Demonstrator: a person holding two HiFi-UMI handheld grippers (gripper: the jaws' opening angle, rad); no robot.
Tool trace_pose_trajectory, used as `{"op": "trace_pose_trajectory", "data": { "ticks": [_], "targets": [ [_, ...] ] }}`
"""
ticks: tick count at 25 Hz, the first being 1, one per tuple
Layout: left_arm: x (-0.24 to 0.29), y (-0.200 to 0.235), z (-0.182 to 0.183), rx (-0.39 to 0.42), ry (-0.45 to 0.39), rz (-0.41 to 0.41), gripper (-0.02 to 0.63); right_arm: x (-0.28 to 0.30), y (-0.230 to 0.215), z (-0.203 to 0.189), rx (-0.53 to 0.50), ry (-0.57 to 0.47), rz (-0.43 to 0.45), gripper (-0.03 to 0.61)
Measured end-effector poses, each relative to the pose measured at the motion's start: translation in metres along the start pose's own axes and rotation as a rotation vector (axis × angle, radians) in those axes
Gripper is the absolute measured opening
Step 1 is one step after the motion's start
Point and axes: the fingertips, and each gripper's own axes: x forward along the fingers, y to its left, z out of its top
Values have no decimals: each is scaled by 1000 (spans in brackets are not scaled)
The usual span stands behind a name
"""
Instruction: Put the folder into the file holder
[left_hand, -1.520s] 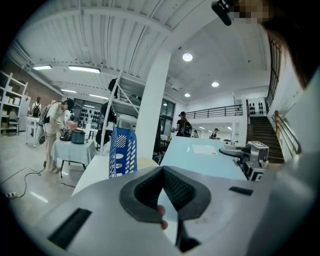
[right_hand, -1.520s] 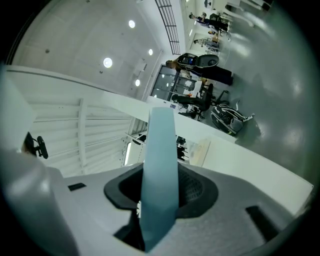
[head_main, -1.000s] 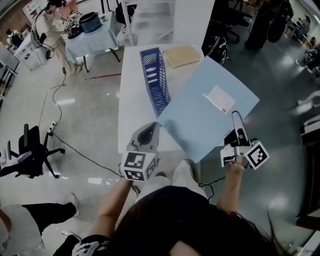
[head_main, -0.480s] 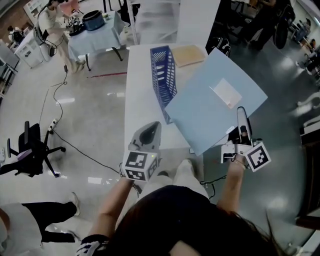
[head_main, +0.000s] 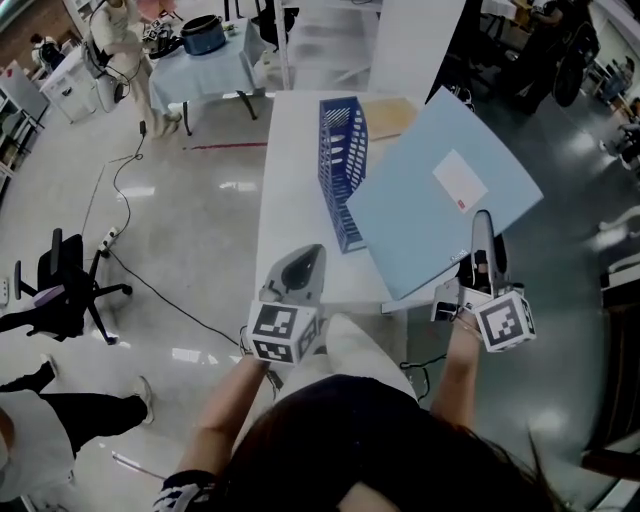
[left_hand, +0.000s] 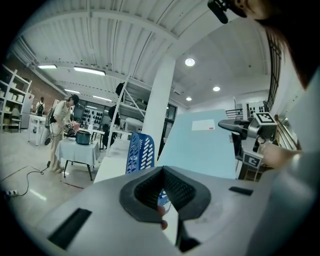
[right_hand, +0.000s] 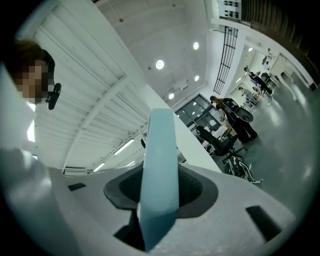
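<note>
Two grippers, one load: my right gripper (head_main: 483, 232) stays clamped on the folder (head_main: 440, 190) at its near edge. Over the last second it has lifted and rolled the folder steeper, so the folder now hangs just right of the holder (head_main: 342, 160) on the table (head_main: 295, 200), in no slot yet. My left gripper (head_main: 300, 268) waits closed and empty.

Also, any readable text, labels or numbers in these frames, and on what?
No text is readable.
White label on the folder: only a red mark shows, print too small to read.
Cubes on left gripper and right gripper: black-and-white marker patterns, no letters.
File holder: no print visible.
</note>
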Motion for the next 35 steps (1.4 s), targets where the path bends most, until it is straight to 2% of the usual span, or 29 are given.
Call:
{"op": "trace_pose_trajectory", "data": {
  "ticks": [6, 16, 35],
  "targets": [
    [7, 3, 3, -3, 1, 21, 5, 14, 5, -7, -51, -9, -34, 156],
    [22, 14, 12, -9, -17, 58, 5, 51, 32, -31, -177, 37, 42, 156],
    [34, 26, 2, -25, 30, 162, 5, 97, 32, -55, -219, 32, 111, 156]
  ]
}}
